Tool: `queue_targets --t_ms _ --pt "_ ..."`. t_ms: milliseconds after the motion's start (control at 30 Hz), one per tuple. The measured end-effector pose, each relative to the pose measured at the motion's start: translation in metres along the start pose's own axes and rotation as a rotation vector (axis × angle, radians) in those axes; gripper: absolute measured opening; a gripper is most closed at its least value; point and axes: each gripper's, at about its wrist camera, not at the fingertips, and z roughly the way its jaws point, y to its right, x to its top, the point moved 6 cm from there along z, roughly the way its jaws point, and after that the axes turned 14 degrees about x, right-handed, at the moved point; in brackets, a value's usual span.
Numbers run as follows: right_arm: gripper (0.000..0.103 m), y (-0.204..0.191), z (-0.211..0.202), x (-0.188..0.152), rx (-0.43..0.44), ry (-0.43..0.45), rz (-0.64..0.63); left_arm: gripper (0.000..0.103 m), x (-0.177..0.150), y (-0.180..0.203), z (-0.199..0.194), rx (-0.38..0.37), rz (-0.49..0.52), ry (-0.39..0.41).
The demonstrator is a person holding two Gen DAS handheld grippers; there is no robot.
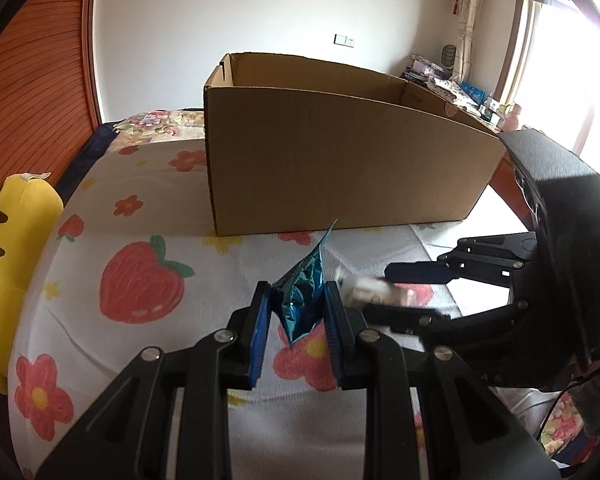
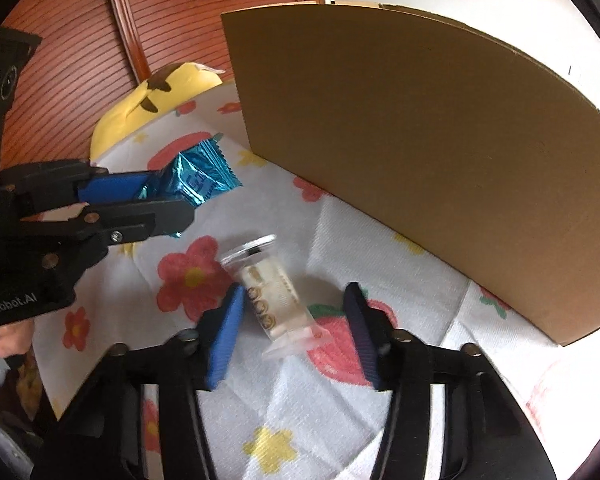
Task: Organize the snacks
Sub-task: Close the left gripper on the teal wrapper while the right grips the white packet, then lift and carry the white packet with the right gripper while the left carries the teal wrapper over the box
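Note:
My left gripper [image 1: 296, 292] is shut on a crinkled blue foil snack packet [image 1: 300, 304], held just above the flowered bedspread [image 1: 112, 344]. The right wrist view shows that packet [image 2: 196, 178] sticking out of the left gripper [image 2: 172, 196]. A clear-wrapped pale snack [image 2: 274, 300] lies on the bedspread [image 2: 308, 412] between the fingers of my right gripper [image 2: 295, 292]. The left pad is close to it and a gap shows at the right pad, so this gripper is open. In the left wrist view the right gripper [image 1: 380, 290] and the snack [image 1: 360, 292] are blurred.
A large open cardboard box [image 1: 340, 160] stands on the bed just beyond both grippers; its side wall [image 2: 420, 160] fills the right wrist view. A yellow plush toy [image 1: 12, 248] lies at the left bed edge by the wooden headboard [image 2: 204, 12]. A hand [image 2: 8, 336] holds the left gripper.

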Motion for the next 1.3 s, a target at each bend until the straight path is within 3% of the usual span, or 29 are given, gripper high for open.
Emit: queue_targets --t_ms 67,100,267,767,1300 --pt "0.022 -0.001 -0.002 -0.003 -0.017 -0.008 -0.014 0.024 -0.002 -0.001 -0.004 0.002 0.000 0.002" --pt "0.019 -0.001 -0.003 -0.004 -0.020 -0.010 -0.016 0.024 -0.002 -0.001 -0.006 0.004 0.001 0.004" --pt "0.019 -0.002 -0.018 -0.016 -0.030 -0.006 0.002 0.024 -0.001 0.006 -0.023 0.003 0.012 0.030" --pt "0.019 0.000 -0.115 -0.058 -0.106 0.172 0.096 0.024 0.011 0.051 -0.064 -0.026 0.044 0.116" --pt "0.019 0.012 -0.189 -0.058 -0.173 0.313 0.135 0.024 0.031 0.070 -0.097 -0.017 0.077 0.192"
